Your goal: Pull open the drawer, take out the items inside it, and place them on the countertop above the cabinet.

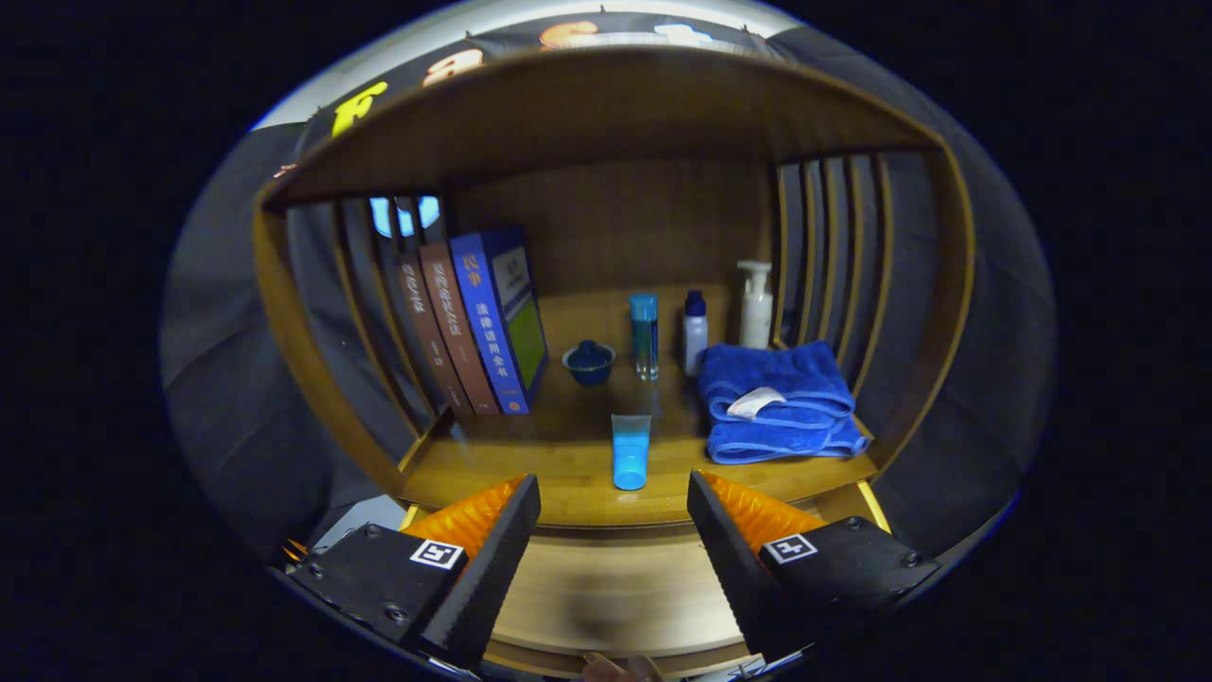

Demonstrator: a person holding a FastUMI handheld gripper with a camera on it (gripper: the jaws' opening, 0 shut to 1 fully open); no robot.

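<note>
Wooden table crowded; gripper wide, empty; blue tube just ahead (upright, tippy) — careless advance likely topples it.

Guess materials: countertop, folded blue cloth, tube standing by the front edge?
Countertop: likely wood or bamboo, grain lines, slight sheen. Cloth: terry towel, fuzzy pile, stitched hems. Tube: seemingly soft plastic, translucent body, glossy blue cap. Tongs open, short of it.
</note>
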